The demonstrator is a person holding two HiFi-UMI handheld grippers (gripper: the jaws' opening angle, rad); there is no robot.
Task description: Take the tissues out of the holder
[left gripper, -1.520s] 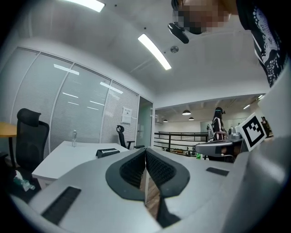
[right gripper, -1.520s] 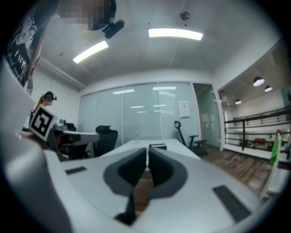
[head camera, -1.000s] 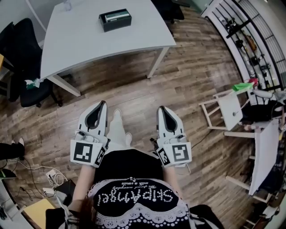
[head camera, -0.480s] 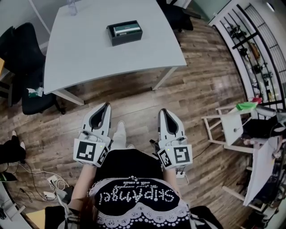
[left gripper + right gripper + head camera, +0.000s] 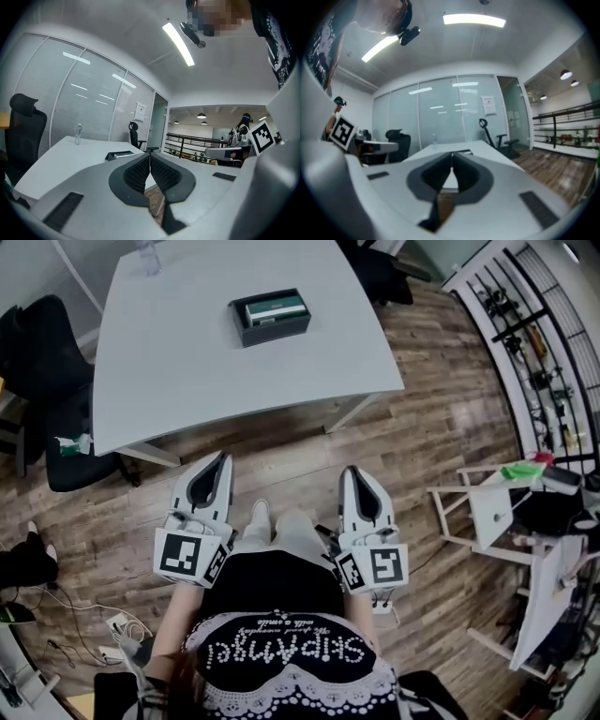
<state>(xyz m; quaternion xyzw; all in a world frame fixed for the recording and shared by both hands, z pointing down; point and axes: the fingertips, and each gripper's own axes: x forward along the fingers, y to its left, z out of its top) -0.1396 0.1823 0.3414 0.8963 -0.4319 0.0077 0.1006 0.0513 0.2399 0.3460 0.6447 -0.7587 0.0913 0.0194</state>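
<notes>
Nearest the camera, a person in a black top with white beaded trim (image 5: 281, 652) holds both tools low in front of the body, over brown wood-plank floor (image 5: 431, 418). The left white two-jaw gripper with a square-marker cube (image 5: 223, 457) points forward toward the table; in the left gripper view its ribbed black pads (image 5: 140, 171) meet at the tips, jaws together, nothing between them. The right white two-jaw gripper with marker cube (image 5: 349, 471) sits parallel to it, well apart, the person's light shoe (image 5: 260, 516) on the floor between the two. The right gripper view shows its jaws also closed tip to tip and empty. White cables and a power strip (image 5: 114, 625) lie on the floor at lower left. Ahead, a large white rectangular table on white legs (image 5: 187, 371); neither gripper reaches it, both are short of its near edge. A black office chair (image 5: 45, 371) is just beside the table's left side. On the far-centre part of the tabletop rests the dark rectangular tissue holder (image 5: 270, 319), upright and open-topped, with the green-and-white tissue pack (image 5: 276, 307) lying inside it, well apart from both grippers. A clear plastic bottle (image 5: 147, 253) stands at the far left edge of the table. Right side: white stools (image 5: 489, 502), one with a green item (image 5: 523, 470) on top, and a white wire shelf rack (image 5: 544, 334) further back.
</notes>
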